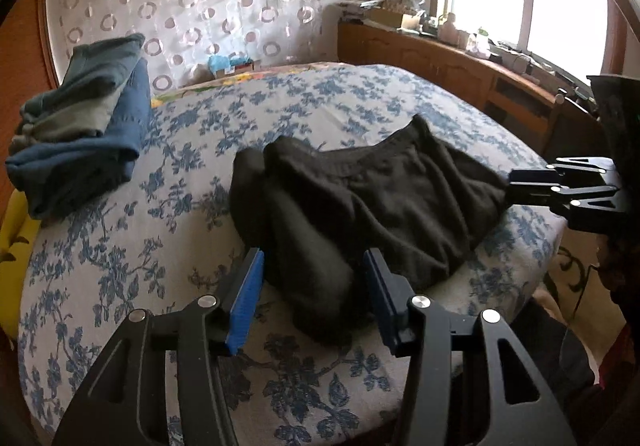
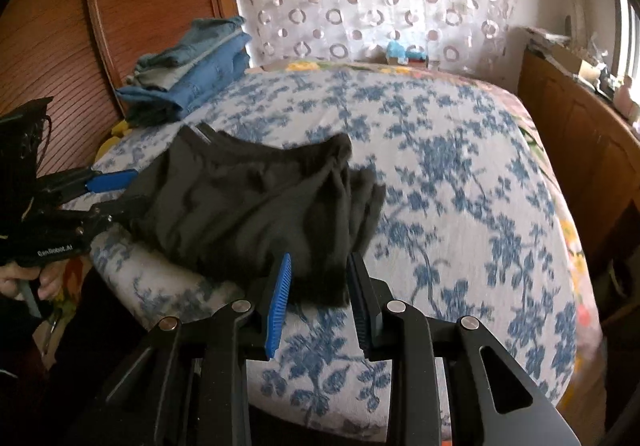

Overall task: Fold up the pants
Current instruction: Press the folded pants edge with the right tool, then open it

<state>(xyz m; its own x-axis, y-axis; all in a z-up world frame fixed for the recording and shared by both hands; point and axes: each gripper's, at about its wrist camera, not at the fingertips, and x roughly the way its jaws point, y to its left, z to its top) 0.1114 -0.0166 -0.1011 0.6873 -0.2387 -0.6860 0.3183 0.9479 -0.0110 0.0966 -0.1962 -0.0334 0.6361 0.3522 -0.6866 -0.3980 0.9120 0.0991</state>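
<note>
Black pants (image 1: 380, 197) lie folded in a rumpled bundle on the floral bed cover (image 1: 120, 246), waistband at the far side. My left gripper (image 1: 313, 258) stands open at the near edge, straddling a fold of the black cloth without pressing on it. In the right wrist view my right gripper (image 2: 320, 260) is open too, with a corner of the pants (image 2: 240, 205) lying between its blue pads. Each gripper shows in the other's view: the right gripper (image 1: 512, 183) at the bundle's right edge, the left gripper (image 2: 134, 191) at its left edge.
A stack of folded blue and grey clothes (image 1: 80, 133) sits at the far left of the bed by the wooden headboard (image 2: 52, 45). A wooden cabinet (image 1: 440, 61) with clutter runs under the window on the right. A hand (image 2: 24, 282) holds the left gripper.
</note>
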